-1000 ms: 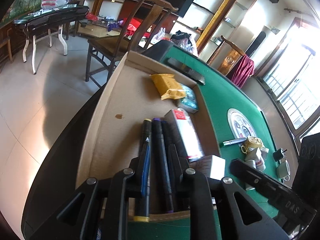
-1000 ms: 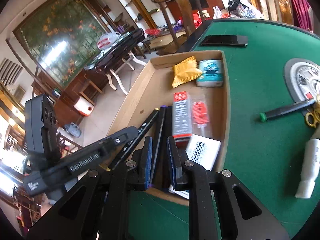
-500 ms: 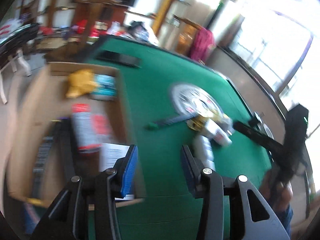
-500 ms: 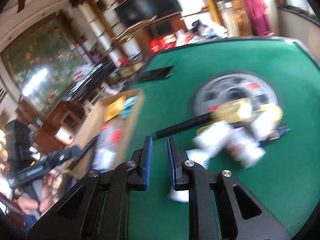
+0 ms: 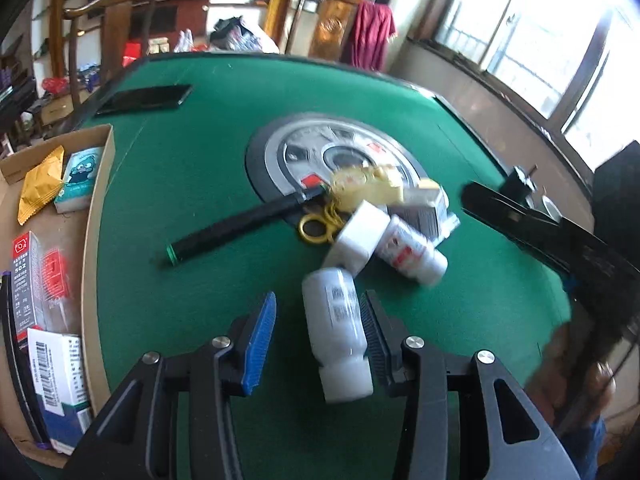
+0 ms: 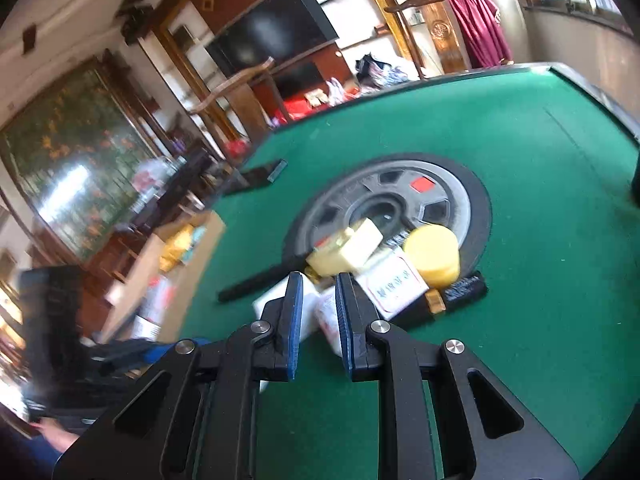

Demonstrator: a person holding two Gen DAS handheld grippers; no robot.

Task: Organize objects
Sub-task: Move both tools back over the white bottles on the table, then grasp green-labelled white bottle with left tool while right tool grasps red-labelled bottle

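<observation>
A white bottle [image 5: 340,328] lies on the green felt between the fingers of my left gripper [image 5: 319,298]. The gripper is open: the bottle rests against the right finger and the blue left pad [image 5: 260,336] stands clear. Beyond it is a pile: a second white bottle [image 5: 412,252], a white box [image 5: 360,236], yellow scissors [image 5: 318,228] and a black marker with a green cap [image 5: 240,228]. My right gripper [image 6: 319,280] hovers shut and empty just short of the same pile, by a yellow tub [image 6: 432,254] and a pale yellow block [image 6: 348,248].
A cardboard box [image 5: 98,208] on the left holds a yellow packet [image 5: 40,188], a teal packet, a red-and-white carton [image 5: 30,276] and a barcoded box. A black phone [image 5: 148,98] lies far left. A round dial [image 5: 340,152] sits mid-table. Chairs stand beyond the table.
Both views have swung from the cardboard box to the pile at mid-table. The left jaws, closed among the markers in the box before, now stand apart around a white bottle. The right stays shut.
</observation>
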